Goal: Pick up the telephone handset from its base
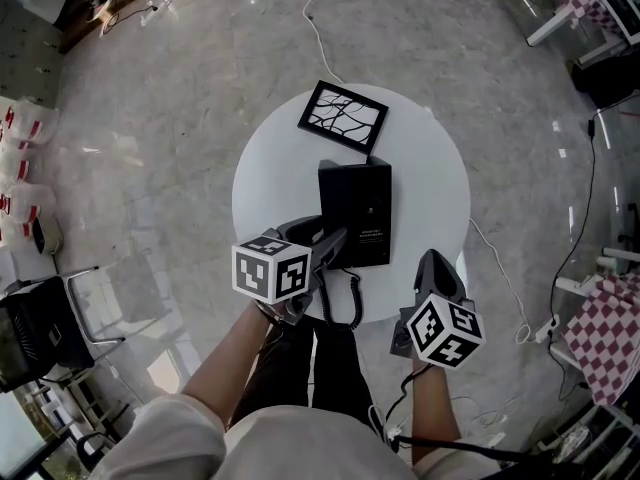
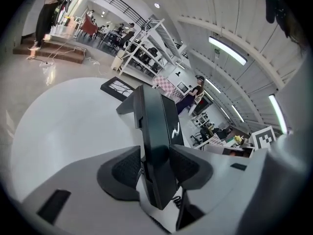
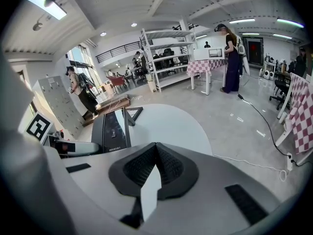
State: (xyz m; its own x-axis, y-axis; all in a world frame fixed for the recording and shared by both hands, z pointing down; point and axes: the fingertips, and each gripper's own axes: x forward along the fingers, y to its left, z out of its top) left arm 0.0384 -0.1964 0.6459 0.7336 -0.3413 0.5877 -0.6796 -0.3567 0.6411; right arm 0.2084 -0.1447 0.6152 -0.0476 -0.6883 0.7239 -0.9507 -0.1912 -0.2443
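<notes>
Jaws of the left gripper [image 2: 156, 153] are closed on the black telephone handset [image 2: 156, 126], one ribbed pad [image 2: 128, 169] against each side of it. In the left gripper view the handset sits at frame centre and runs up and away from the jaws. A coiled cord [image 2: 177, 202] hangs from its near end. The white round desk [image 2: 63, 121] fills the left of the frame, and a black picture frame [image 2: 116, 86] lies on it at upper centre.

In the right gripper view the jaws of the right gripper [image 3: 155, 152] are together at the tips and hold nothing. The black telephone base [image 3: 112, 129] stands on the desk left of centre, with the picture frame just behind it.

In the head view the base lies at the centre of the desk. The left gripper sits against the base's lower left edge, with its marker cube [image 1: 271, 268] toward the bottom of the frame. Whether the handset has cleared the base cannot be told. The right gripper's marker cube [image 1: 445, 330] is at lower right, at the desk's edge and well apart from the base.
</notes>
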